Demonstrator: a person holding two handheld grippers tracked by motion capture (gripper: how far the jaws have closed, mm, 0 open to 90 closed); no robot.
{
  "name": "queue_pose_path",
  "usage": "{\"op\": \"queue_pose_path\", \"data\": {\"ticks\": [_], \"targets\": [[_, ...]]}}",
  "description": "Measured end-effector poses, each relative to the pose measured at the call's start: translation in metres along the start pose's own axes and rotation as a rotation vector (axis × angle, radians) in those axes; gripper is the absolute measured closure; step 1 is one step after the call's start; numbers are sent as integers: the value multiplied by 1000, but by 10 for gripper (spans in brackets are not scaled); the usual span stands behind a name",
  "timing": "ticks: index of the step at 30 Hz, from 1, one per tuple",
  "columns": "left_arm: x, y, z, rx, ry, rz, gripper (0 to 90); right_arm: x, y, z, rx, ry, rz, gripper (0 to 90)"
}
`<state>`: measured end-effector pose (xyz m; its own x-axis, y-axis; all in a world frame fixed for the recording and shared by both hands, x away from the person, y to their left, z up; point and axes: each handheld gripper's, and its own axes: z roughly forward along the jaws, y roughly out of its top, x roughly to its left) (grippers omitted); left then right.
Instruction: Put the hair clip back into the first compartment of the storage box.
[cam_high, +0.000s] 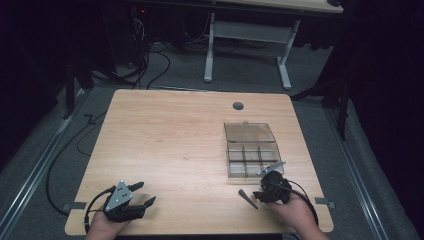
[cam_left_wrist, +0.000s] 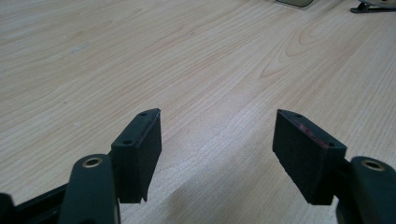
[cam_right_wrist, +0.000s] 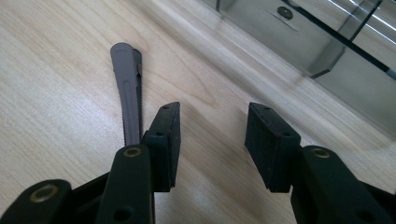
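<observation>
— Tongs first: what do you see on the right?
— My right tongs (cam_right_wrist: 212, 140) stand wide, nothing between the pads. The dark hair clip (cam_right_wrist: 128, 88) lies flat on the surface (cam_high: 170, 140), just left of them, beside one pad and outside the gap.
— And the box?
— I see the clear compartment box (cam_high: 250, 150) just beyond the right tongs, lid open toward the far side.
— Left side?
— My left tongs (cam_left_wrist: 217, 149) are wide too, at the near left corner, over bare wood.
</observation>
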<state>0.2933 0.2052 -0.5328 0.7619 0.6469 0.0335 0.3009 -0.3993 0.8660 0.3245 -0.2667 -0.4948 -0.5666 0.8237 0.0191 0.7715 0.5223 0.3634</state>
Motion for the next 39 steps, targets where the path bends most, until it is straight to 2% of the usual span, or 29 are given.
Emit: {"op": "queue_pose_path", "data": {"ticks": [3, 16, 18, 21, 22, 24, 25, 27, 30, 39], "targets": [[0, 0, 0, 0, 0, 0, 333, 1, 2, -1, 13, 1, -12, 551], [-1, 0, 1, 4, -3, 5, 333, 3, 16, -8, 131, 42, -38, 532], [-1, 0, 1, 4, -4, 5, 333, 4, 18, -9, 150, 43, -58, 532], [-1, 0, 1, 5, -5, 6, 333, 9, 22, -8, 173, 49, -73, 535], [-1, 0, 0, 7, -6, 7, 333, 12, 24, -7, 184, 57, -94, 543], [-1, 0, 0, 8, -8, 9, 334, 15, 24, -6, 193, 59, -91, 547], [-1, 0, 0, 5, -8, 9, 334, 15, 26, -5, 192, 57, -120, 554], [-1, 0, 0, 4, -7, 10, 334, 20, 28, -3, 211, 52, -106, 568], [-1, 0, 0, 3, -4, 10, 334, 28, 34, 1, 226, 52, -137, 593], [-1, 0, 0, 7, -7, 9, 334, 38, 43, 7, 242, 58, -154, 650]]}}
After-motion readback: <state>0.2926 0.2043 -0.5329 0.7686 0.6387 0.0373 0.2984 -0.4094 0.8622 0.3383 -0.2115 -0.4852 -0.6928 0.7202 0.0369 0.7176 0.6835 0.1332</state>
